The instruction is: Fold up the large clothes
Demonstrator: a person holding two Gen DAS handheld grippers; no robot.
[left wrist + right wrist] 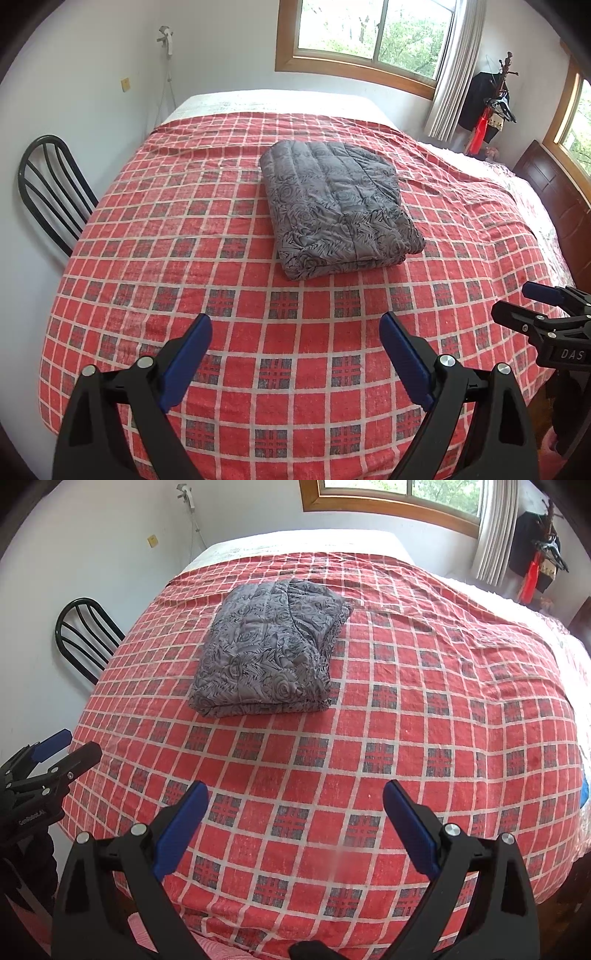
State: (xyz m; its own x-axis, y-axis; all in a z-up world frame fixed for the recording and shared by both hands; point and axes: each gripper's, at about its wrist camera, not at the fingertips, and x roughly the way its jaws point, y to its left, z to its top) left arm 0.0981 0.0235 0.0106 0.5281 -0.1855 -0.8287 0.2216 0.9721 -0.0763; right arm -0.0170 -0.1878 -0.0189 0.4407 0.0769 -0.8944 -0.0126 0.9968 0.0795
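A grey quilted garment with a dark rose print (338, 206) lies folded into a thick rectangle on the red checked bedspread (184, 280), past the bed's middle. In the right wrist view the same folded garment (269, 653) sits up and to the left. My left gripper (295, 332) hovers open over the near part of the bed, nothing between its blue pads, well short of the garment. My right gripper (295, 805) is also open and empty above the near edge. Each gripper shows at the side of the other's view: the right gripper (532, 299), the left gripper (70, 744).
A black metal chair (48, 188) stands against the wall left of the bed. A window with a curtain (454, 70) is behind the bed, a coat rack with dark clothes (487, 103) in the corner, and a dark wooden headboard (554, 199) on the right.
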